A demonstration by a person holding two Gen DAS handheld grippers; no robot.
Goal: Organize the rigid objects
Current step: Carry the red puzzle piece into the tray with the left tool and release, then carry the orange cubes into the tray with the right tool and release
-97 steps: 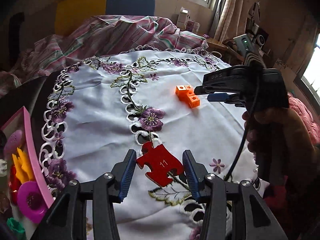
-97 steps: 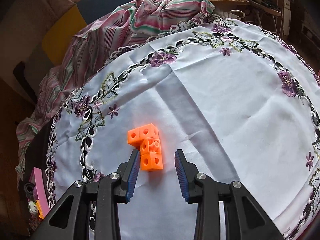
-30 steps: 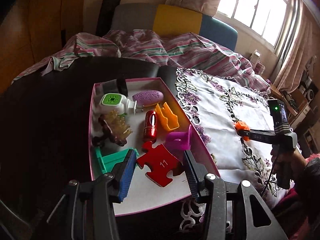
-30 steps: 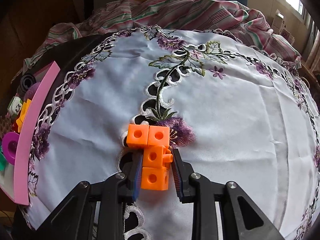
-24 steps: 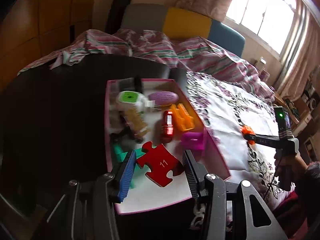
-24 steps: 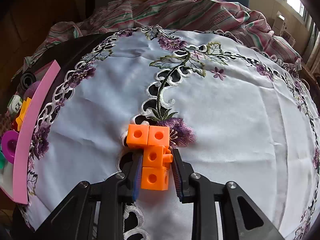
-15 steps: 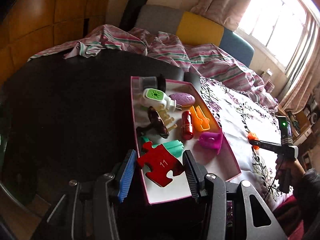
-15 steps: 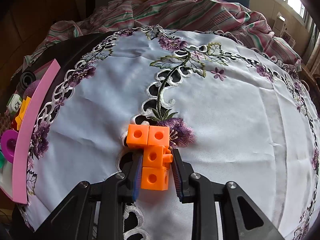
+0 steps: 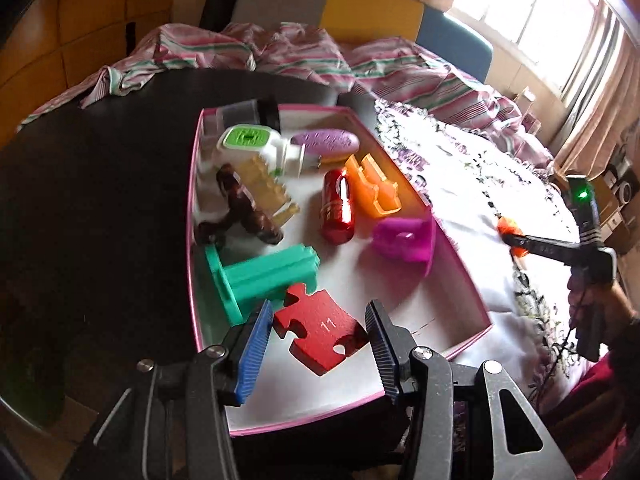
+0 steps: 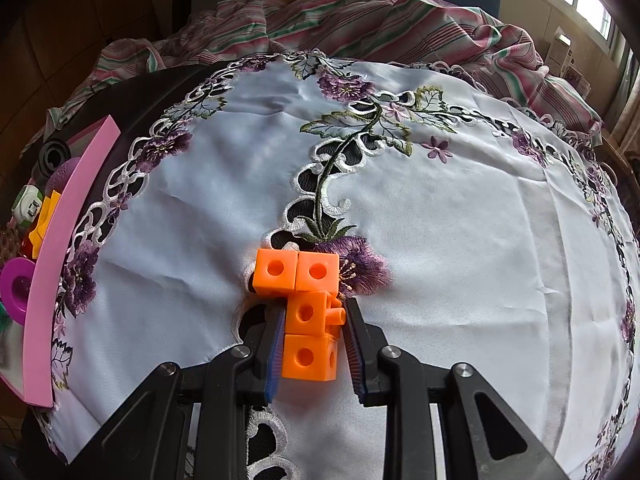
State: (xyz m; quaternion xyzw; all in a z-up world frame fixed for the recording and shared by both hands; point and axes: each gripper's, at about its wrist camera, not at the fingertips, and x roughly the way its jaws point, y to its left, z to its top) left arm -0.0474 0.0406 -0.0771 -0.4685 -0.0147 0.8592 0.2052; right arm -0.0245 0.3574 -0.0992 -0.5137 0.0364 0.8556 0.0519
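My left gripper (image 9: 316,336) is shut on a red puzzle piece marked 11 (image 9: 320,330) and holds it over the near end of a pink-rimmed white tray (image 9: 452,236). My right gripper (image 10: 314,340) is shut on an orange block cluster (image 10: 306,300) and holds it just above the embroidered white tablecloth (image 10: 440,240). The right gripper and its orange blocks (image 9: 510,232) also show at the right of the left wrist view. The tray's pink rim (image 10: 60,236) is at the far left of the right wrist view.
In the tray lie a teal spool (image 9: 260,276), a magenta piece (image 9: 402,238), a red cylinder (image 9: 338,210), an orange clip (image 9: 372,186), a purple oval (image 9: 326,144), a white-green device (image 9: 256,148) and a brown hair claw (image 9: 244,208). Striped fabric (image 10: 360,12) lies behind the dark table (image 9: 100,200).
My left gripper has carried the puzzle piece from the tablecloth to above the tray and come in lower over its near end. My right gripper has closed on the orange blocks and holds still.
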